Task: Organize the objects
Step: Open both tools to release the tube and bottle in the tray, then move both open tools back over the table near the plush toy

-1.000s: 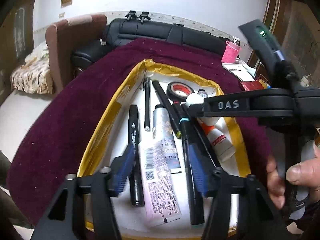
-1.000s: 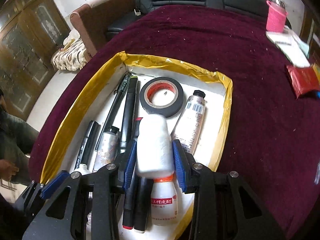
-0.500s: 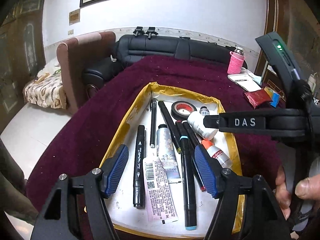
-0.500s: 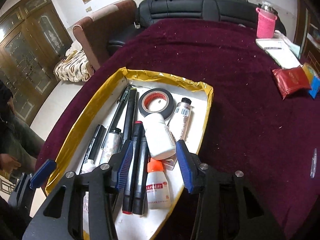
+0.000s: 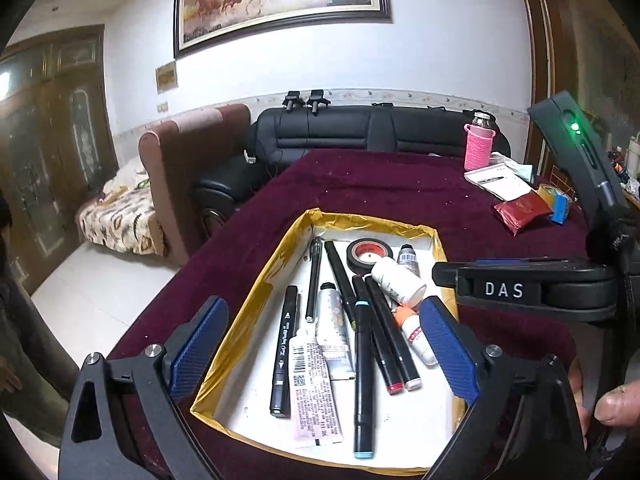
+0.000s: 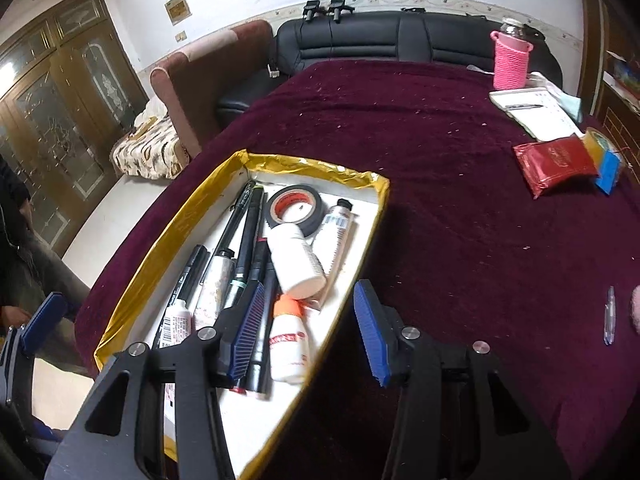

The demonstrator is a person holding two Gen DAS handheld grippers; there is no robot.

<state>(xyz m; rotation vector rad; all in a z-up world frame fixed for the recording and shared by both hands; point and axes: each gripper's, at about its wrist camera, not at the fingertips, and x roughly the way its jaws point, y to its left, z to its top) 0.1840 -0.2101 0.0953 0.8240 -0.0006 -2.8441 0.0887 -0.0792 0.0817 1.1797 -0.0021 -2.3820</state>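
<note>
A white tray with a yellow rim (image 5: 256, 300) (image 6: 132, 280) lies on the maroon tablecloth. It holds several markers, tubes, a black tape roll (image 6: 296, 208), a white bottle (image 6: 296, 260) (image 5: 398, 282) and an orange-capped glue bottle (image 6: 288, 340). My left gripper (image 5: 324, 348) hovers above the tray's near end, its jaws opening wide with nothing pressed between them. My right gripper (image 6: 310, 330) hangs over the tray's right edge with its jaws opening. The glue bottle lies under them, untouched.
At the table's far right are a pink-sleeved bottle (image 6: 512, 60), a notebook (image 6: 532, 112) and a red packet (image 6: 552, 164). A pen (image 6: 609, 316) lies near the right edge. A black sofa (image 6: 400, 40) stands behind, and a person (image 6: 24, 240) is at the left.
Both grippers rose and drew back from the tray. The right gripper let go of the white bottle, which now lies in the tray. The left jaws spread much wider.
</note>
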